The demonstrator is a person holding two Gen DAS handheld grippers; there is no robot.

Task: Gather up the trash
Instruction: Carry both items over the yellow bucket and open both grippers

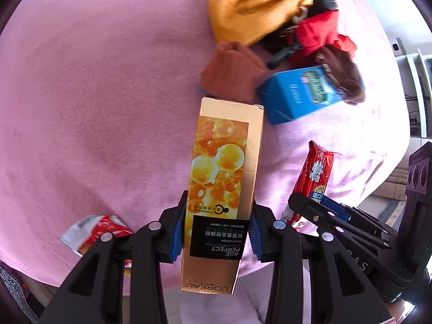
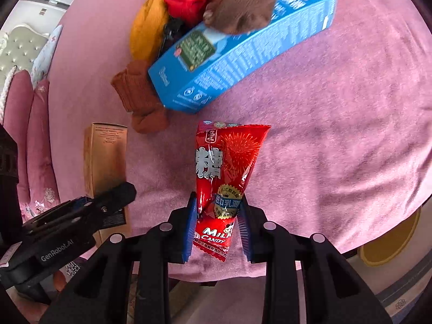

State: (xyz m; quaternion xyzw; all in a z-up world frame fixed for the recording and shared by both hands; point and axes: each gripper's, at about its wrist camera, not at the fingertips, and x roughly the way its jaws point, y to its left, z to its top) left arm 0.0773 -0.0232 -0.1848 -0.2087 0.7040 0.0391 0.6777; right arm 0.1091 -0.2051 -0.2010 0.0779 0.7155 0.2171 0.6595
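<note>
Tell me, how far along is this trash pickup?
Nothing visibly binned yet. In hand: the left gripper clamps a gold lotion box, and the right gripper pinches a red candy bag. Left on the pink cover: a blue carton among socks and pouches, plus a red-and-white wrapper at the edge. A yellow container, possibly the bin, shows beyond the edge.
</note>
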